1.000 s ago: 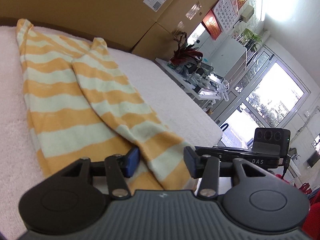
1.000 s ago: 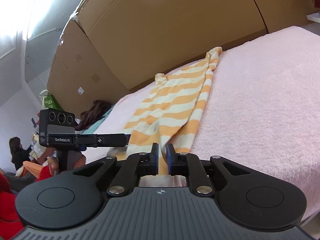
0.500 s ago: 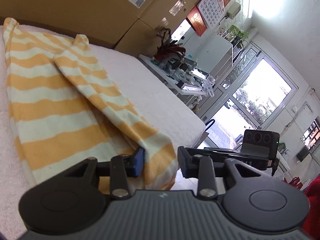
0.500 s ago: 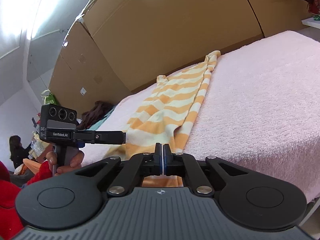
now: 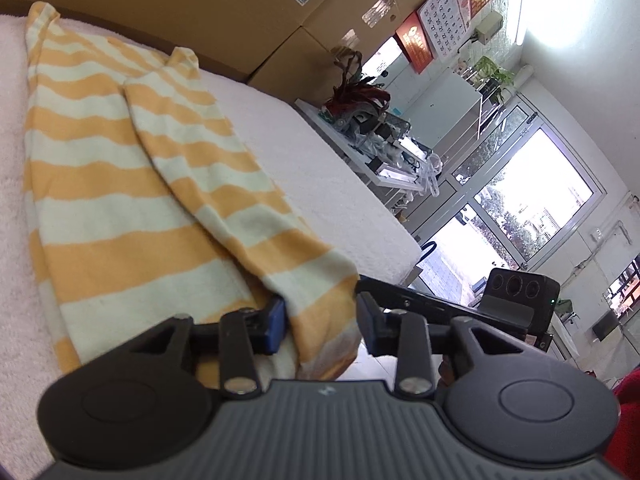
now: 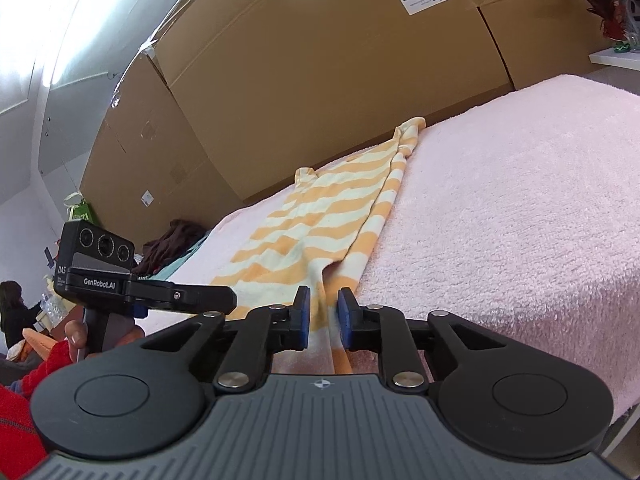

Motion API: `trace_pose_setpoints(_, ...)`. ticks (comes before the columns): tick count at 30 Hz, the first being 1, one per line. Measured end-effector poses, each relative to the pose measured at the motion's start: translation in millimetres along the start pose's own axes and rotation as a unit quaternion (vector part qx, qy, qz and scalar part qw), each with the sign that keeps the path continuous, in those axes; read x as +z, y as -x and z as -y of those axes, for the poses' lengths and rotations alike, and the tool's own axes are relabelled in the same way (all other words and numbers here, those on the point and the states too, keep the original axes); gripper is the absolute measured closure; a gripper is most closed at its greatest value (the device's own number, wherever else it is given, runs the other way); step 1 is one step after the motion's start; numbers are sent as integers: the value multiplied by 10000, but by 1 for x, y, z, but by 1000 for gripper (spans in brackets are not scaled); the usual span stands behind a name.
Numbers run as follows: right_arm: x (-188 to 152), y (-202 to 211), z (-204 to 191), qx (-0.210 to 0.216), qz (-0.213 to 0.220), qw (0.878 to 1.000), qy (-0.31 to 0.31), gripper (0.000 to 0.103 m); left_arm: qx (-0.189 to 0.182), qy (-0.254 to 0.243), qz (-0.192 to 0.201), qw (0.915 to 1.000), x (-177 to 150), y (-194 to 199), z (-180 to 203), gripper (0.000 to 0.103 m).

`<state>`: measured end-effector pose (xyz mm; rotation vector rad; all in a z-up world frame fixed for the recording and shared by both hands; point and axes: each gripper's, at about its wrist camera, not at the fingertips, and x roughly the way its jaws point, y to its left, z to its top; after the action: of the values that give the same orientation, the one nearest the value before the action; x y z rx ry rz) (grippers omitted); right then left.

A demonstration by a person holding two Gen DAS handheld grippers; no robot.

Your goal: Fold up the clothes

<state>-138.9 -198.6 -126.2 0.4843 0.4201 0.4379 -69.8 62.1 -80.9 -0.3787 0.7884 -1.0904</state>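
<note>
Now both grippers' jaws opening w/ striped garment (image 5: 120, 184) hem between, prob. untouched.

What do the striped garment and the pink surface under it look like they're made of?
Striped garment: soft knit, probably cotton jersey; matte, drapes limply, with faint fuzz along the stripes. Pink surface: plush fleece or terry-like cover; a nubby, looped pile shows across it. Exact fibres can't be told.
</note>
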Motion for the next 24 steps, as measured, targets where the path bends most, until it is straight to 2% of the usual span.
trace_pose_setpoints(2, -1, 0, 0, 28, 24, 10000, -25, 92, -6, -48, -1, 10000, -1, 0, 3, 57)
trace_pose_setpoints(4, -1, 1, -3, -7, 23, 10000, 97, 95, 41, -90, -35, 9999, -1, 1, 4, 69)
trace_pose_setpoints(7, 1, 8, 0, 246, 71, 9996, -87, 101, -71, -124, -47, 9999, -1, 5, 5, 77)
trace_pose_setpoints(9, 2, 14, 2, 496, 137, 9983, -258, 102, -165, -194, -22, 9997, -2, 9, 7, 77)
trace_pose_setpoints(11, 0, 15, 0, 477, 82, 9985, -244, 100, -54, -264, -74, 9996, -3, 8, 6, 77)
trace_pose_setpoints(12, -3, 13, 0, 395, 23, 9990, -210, 96, 39, -223, -133, 9997, -3, 5, 3, 77)
trace_pose_setpoints(14, -7, 9, 0, 241, -77, 9996, -145, 97, 78, -112, -131, 9998, -4, 2, -2, 83)
trace_pose_setpoints(21, -9, 14, -7, 140, -3, 9998, 131, 89, -13, -105, -124, 9999, -8, 2, 3, 83)
trace_pose_setpoints(23, -11, 18, -6, 71, -70, 9999, 127, 86, -50, -129, -106, 9998, -10, 2, 6, 72)
trace_pose_setpoints(24, -12, 20, -5, 11, -106, 9999, 106, 81, -80, -148, -89, 9998, -11, 2, 7, 62)
